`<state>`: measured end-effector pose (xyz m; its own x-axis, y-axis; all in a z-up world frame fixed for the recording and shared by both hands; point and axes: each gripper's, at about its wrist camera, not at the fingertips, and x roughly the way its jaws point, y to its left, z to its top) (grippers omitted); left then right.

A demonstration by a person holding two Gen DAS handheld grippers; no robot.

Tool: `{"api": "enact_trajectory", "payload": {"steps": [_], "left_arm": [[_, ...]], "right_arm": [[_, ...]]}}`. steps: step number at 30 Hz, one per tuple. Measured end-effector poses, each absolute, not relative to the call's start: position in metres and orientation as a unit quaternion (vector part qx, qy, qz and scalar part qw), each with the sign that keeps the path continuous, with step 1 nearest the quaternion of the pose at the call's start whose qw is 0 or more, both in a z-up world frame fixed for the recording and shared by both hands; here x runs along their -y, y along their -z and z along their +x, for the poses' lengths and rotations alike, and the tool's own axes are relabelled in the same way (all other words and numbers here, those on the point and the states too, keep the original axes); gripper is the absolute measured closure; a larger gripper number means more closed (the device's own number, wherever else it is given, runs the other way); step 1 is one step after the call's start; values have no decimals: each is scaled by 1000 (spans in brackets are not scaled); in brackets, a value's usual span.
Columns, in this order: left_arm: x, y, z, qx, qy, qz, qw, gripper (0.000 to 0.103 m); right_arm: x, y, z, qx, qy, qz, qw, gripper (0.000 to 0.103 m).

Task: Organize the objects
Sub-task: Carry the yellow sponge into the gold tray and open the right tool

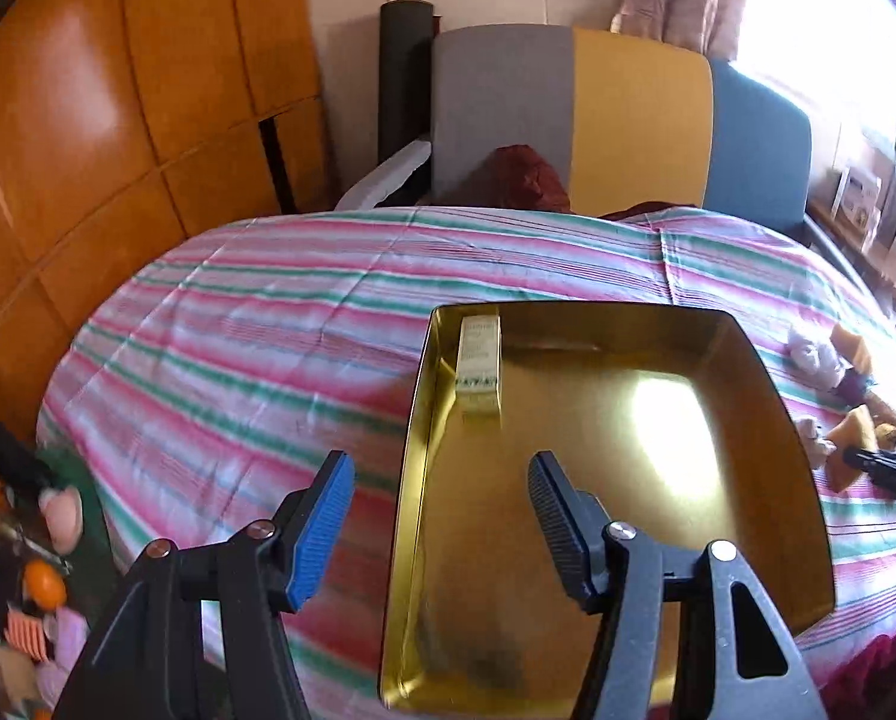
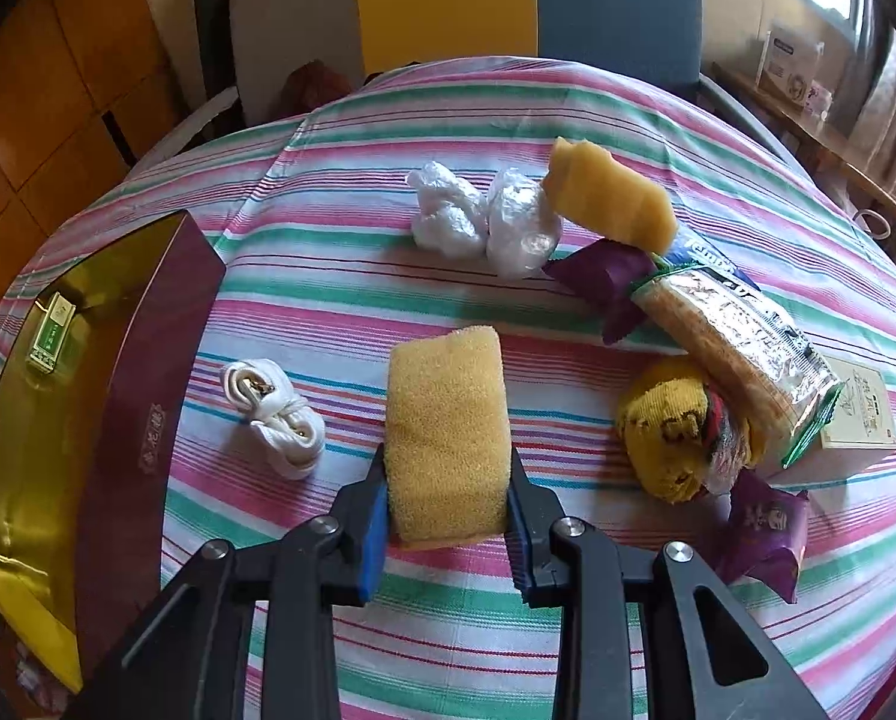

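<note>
A gold tin box [image 1: 766, 432] lies open on the striped bedspread, with a small green-and-white packet [image 1: 479, 360] in its far left corner. My left gripper [image 1: 442, 516] is open and empty above the box's near left edge. My right gripper [image 2: 445, 516] is shut on a yellow sponge [image 2: 445, 426], held just above the bedspread. The box [image 2: 142, 360] shows at the left of the right wrist view, with the packet [image 2: 52, 330] inside.
On the bedspread lie a white cord bundle [image 2: 274, 414], two plastic-wrapped lumps [image 2: 478, 216], another yellow sponge [image 2: 610, 195], a foil snack pack [image 2: 736, 336], a yellow sock ball [image 2: 670, 426], purple wrappers [image 2: 760, 534] and a cream card box [image 2: 862, 414]. A headboard [image 1: 628, 114] stands behind.
</note>
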<state>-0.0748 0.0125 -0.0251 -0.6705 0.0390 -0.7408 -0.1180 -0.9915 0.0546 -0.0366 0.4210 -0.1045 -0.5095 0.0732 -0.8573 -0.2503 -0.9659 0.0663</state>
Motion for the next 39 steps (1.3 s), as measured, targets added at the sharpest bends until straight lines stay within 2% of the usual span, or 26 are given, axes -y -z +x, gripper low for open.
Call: {"api": "enact_trajectory", "payload": {"steps": [17,25,32,39], "left_arm": [[8,-3,-36,-42,-936,-350,11,42],[14,-7,-29,-45,-940,-339,6,42],[22,-5,-23,-48,-939,-340,0,42],[33,-4,-22,-37,-937,-346,3,42]], "right_arm": [[-411,121,-38,-75,-852,-507,110,74],[-412,117,-31,-97,-850,-502,131,74],[-405,77,-13,-113,-870,-461,136,73],[-353,28,-22,-122,-895,-424,58,72]]}}
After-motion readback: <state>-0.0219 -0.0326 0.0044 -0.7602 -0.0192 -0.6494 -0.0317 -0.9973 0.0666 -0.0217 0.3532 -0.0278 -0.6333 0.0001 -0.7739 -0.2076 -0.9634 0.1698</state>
